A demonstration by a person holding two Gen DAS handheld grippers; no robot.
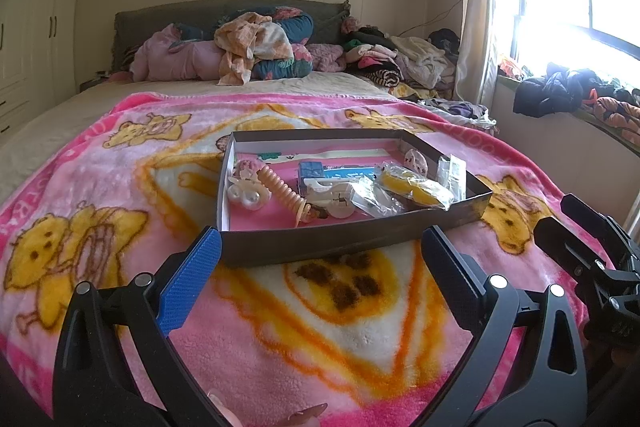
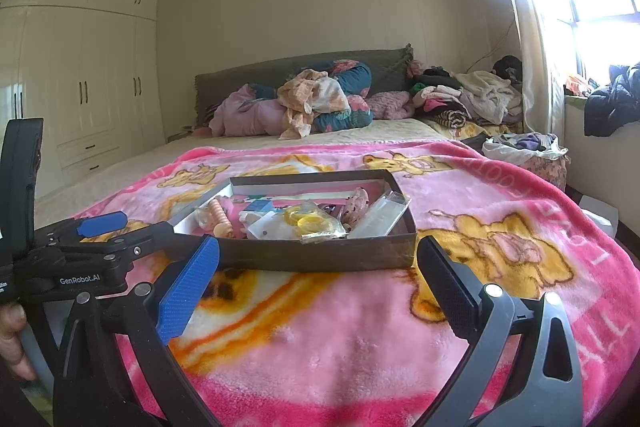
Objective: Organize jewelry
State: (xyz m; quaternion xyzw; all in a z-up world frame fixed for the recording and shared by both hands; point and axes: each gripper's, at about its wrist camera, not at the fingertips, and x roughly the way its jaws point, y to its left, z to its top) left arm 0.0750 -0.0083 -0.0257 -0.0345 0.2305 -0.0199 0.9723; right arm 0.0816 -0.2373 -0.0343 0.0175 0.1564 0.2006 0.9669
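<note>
A shallow dark cardboard box [image 1: 320,247] [image 2: 320,257] lies on a pink cartoon blanket [image 1: 320,339] [image 2: 340,347]. It holds hair clips and jewelry: an orange spiral piece [image 1: 282,191] [image 2: 221,217], a white claw clip [image 1: 326,193], clear plastic packets [image 1: 376,199] [image 2: 380,217], a bagged yellow item [image 1: 416,187] [image 2: 310,221], and a pink round clip [image 1: 418,159] [image 2: 357,203]. My left gripper [image 1: 320,247] is open and empty just short of the box's near wall. My right gripper [image 2: 318,257] is open and empty, also just in front of the box. Each gripper shows at the edge of the other's view.
The bed runs back to a grey headboard [image 1: 224,11] with piled clothes and pillows [image 1: 256,47]. More clothes lie on the window sill [image 1: 568,95] at the right. White wardrobes [image 2: 80,87] stand at the left. A bag of clothes [image 2: 528,151] sits beside the bed.
</note>
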